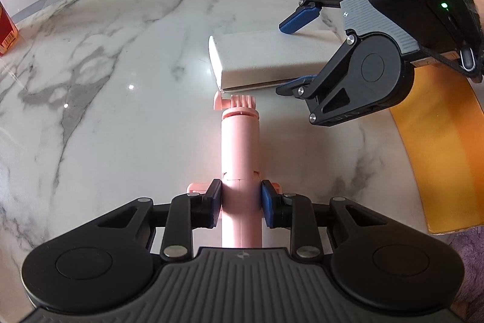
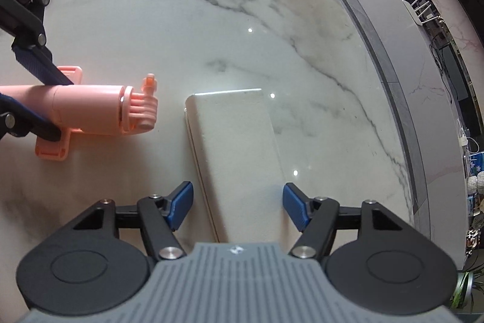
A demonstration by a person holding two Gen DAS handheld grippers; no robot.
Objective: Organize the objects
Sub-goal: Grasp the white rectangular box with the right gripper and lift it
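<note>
Gripped between the blue pads of the left gripper [image 1: 241,203], a pink selfie-stick handle [image 1: 240,153] is seen lying along a white marble table [image 1: 106,74]; the pads are pressed against its two sides. Largest in both views, the grey-veined tabletop is bordered by a darker grey band at its curved rim. An orange-yellow panel [image 1: 438,159] is seen past the table's edge at the right of the left wrist view, with lilac fleece fabric [image 1: 472,268] below it.

Next in size, a white rectangular box [image 2: 236,153] is shown lying flat on the marble, its near corner just beside the handle's ridged mount head [image 1: 242,102], though contact cannot be told. The right gripper [image 2: 238,206] is held over the box with its fingers spread wide, one blue pad [image 2: 181,202] to each side of the box and neither touching it.

A flat pink clip plate [image 2: 54,146] is seen under the handle, resting on the table. A red package [image 1: 6,32] with a barcode is caught at the far left edge, well apart from the rest.
</note>
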